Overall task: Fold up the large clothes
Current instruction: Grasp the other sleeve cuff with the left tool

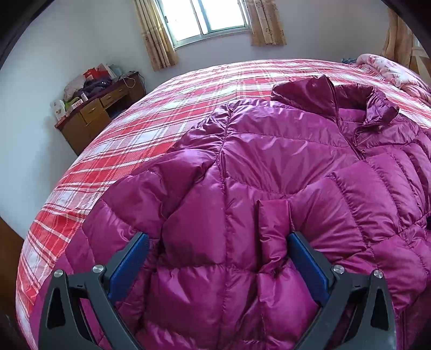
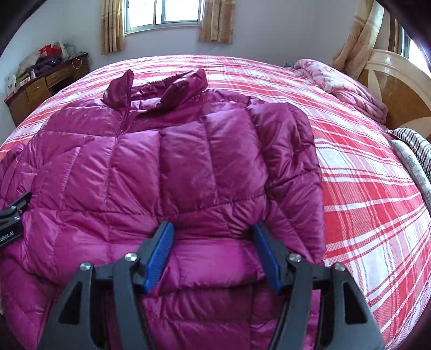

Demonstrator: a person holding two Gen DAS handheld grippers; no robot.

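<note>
- A magenta quilted down jacket (image 2: 150,161) lay face-up across a bed (image 2: 363,188) covered in red-and-white plaid, its collar (image 2: 161,91) pointing toward the window (image 2: 164,13); the broad flat surface gave room to fold so bulky a garment
- Both sleeves appeared already turned inward over the chest, one sleeve (image 2: 285,161) seen folded along the jacket's edge nearest the headboard (image 2: 398,88), which narrowed the garment for a likely lengthwise fold
- The right gripper (image 2: 212,242) stood with jaws moderately apart above the lower part of the jacket, its blue pads (image 2: 159,258) astride a puffed panel without pinching it; nothing was held
- The left gripper (image 1: 218,258) was spread wide over the other side, a sleeve cuff (image 1: 272,215) lying between its pads, seemingly unclamped
- The two tools sat side by side near the hem end, apparently placed to take the bottom edge and carry it toward the collar
- A wooden desk (image 1: 99,110) with clutter stood well apart by the wall, and a pink quilt (image 2: 339,86) was bunched near the headboard
</note>
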